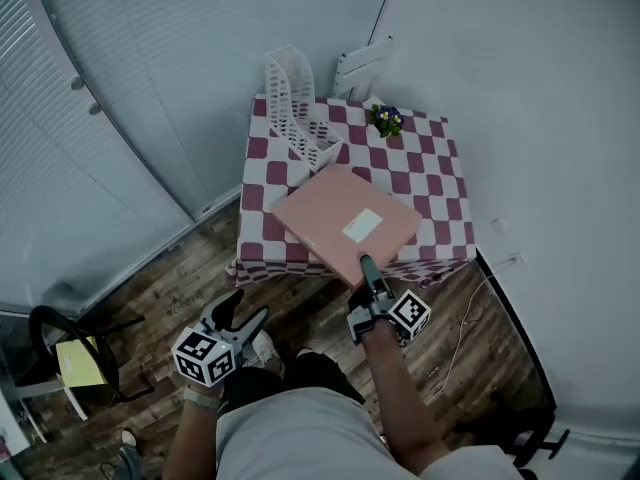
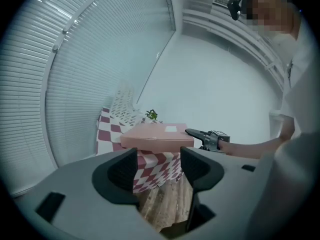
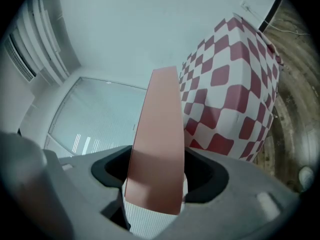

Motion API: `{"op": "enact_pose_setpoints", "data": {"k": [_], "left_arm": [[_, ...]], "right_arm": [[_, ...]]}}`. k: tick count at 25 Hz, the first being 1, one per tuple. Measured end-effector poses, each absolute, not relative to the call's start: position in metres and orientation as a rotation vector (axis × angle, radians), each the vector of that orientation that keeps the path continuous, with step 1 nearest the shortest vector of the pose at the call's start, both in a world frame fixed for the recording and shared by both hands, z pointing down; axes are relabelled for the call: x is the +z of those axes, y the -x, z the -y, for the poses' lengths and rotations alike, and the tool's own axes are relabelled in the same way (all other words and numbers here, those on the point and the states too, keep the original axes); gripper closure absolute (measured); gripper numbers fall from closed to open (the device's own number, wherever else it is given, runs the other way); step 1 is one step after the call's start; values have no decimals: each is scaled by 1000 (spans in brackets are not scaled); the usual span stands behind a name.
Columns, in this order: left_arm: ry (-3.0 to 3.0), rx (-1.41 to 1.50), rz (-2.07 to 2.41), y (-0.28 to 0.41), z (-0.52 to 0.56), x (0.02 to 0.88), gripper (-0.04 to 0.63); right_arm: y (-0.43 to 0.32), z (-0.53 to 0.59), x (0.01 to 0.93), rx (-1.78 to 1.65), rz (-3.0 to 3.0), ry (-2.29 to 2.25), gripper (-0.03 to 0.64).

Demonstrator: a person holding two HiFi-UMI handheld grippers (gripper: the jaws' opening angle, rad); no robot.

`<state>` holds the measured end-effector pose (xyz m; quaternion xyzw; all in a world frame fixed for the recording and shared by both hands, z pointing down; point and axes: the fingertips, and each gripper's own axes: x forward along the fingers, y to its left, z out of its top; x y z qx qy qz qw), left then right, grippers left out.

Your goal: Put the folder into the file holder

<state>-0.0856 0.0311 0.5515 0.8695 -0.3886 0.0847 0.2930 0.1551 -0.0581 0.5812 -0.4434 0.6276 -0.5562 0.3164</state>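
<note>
A thick pink folder (image 1: 345,223) with a white label lies flat on the red-and-white checked table (image 1: 440,168), its near corner hanging over the front edge. My right gripper (image 1: 365,265) is shut on that corner. In the right gripper view the folder (image 3: 160,134) fills the gap between both pads of the right gripper (image 3: 157,171). The white perforated file holder (image 1: 295,108) stands at the table's back left, empty. My left gripper (image 1: 245,308) hangs open over the floor, short of the table. The left gripper view shows the left gripper (image 2: 157,166) empty, with the folder (image 2: 157,136) and the right gripper (image 2: 197,133) beyond it.
A small potted plant (image 1: 386,118) stands at the table's back right. A white wall unit (image 1: 362,63) sits behind the table. A black chair with a yellow seat (image 1: 80,363) is at the lower left on the wood floor. Walls and blinds close in behind the table.
</note>
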Motion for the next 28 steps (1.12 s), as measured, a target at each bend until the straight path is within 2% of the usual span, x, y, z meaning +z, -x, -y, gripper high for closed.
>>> {"op": "enact_pose_setpoints", "data": {"k": [13,28], "left_arm": [[-2424,190,916,64,21,521,347],[-2431,122,958,116,53,506,347]], "right_arm": [[-148,92,488,-1208,-1770,1100,259],[-91,133,464,-1011,-1986,1414,225]]}}
